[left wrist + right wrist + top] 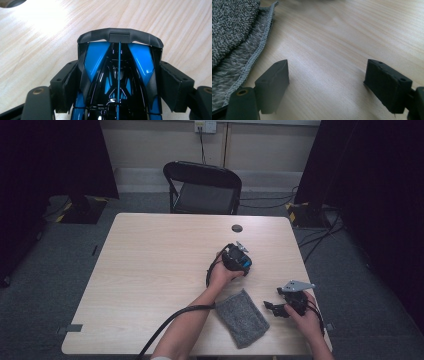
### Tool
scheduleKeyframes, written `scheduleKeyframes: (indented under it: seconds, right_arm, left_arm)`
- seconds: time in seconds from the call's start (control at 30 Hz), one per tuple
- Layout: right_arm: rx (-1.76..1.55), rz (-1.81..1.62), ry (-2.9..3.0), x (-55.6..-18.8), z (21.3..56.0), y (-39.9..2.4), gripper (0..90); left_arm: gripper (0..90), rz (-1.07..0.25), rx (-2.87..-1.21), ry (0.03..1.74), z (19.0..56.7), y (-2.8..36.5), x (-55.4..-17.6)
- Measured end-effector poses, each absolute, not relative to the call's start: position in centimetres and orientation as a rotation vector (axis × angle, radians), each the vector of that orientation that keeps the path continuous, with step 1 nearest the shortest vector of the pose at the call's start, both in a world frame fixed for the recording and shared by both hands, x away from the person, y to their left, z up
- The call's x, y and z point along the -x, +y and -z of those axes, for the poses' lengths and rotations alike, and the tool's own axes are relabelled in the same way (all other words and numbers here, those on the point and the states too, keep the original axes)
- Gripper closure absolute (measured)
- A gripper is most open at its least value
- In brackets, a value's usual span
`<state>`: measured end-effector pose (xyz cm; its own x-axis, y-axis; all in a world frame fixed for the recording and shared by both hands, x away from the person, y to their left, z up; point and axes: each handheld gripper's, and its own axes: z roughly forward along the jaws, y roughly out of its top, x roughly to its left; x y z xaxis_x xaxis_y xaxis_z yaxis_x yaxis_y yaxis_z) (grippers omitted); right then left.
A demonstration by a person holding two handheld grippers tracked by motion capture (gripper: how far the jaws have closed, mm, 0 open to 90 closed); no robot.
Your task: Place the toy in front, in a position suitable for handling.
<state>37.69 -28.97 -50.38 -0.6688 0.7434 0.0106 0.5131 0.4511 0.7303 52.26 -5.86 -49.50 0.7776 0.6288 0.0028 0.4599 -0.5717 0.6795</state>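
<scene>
- Clamped across a blue-and-black toy car (117,75) with the left hand-held gripper (240,261), beyond the grey cloth (242,317) and apart from its far edge.
- Pads (67,85) set against both flanks of the car body, nose pointing out past the jaw tips. Probably gripped at the sides so that the glossy top stays free and the car cannot roll or twist out.
- Hard to tell from the left gripper view whether the wheels sit on the counter (150,270) or hang just above it. Judging by the high view, held low over the wood beyond the cloth.
- Kept wide apart and empty: the jaws of the right hand-held gripper (327,82), with nothing but bare counter between them.
- Parked just beside the cloth's right edge, jaws aimed toward it, likely waiting to pin or lift the cloth, or to take over the car.
- Laid flat near the person's edge of the counter, with one stitched hem showing in the right gripper view: the cloth, probably there as a soft landing or wiping spot for the car.
- Nothing else close to the cloth, so an open path for bringing the car back toward it.
</scene>
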Motion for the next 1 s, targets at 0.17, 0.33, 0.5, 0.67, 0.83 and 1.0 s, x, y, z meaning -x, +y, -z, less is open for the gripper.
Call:
scheduleKeyframes:
  seconds: [0.17,0.33,0.5,0.67,0.83,1.0]
  right_arm:
    - [-1.074,-1.046,2.395,-37.7,50.4,-29.0,18.9]
    - [-1.074,-1.046,2.395,-37.7,50.4,-29.0,18.9]
    - [-1.074,-1.046,2.395,-37.7,50.4,-29.0,18.8]
    - [-1.072,-1.045,2.394,-37.7,50.4,-29.0,18.9]
    - [-1.076,-1.046,2.395,-37.7,50.4,-29.0,18.9]
    - [-1.076,-1.046,2.395,-37.7,50.4,-29.0,18.9]
  left_arm:
    - [25.4,-0.346,-2.301,0.769,48.7,-5.4,-51.7]
    - [25.6,-0.371,-2.288,0.744,47.0,-4.3,-51.5]
    - [25.6,-0.368,-2.271,0.738,45.5,-3.0,-51.5]
    - [25.7,-0.367,-2.248,0.744,44.3,-2.0,-51.4]
    - [25.7,-0.384,-2.219,0.751,42.8,-0.2,-51.2]
    - [25.7,-0.405,-2.200,0.764,41.6,1.6,-50.9]
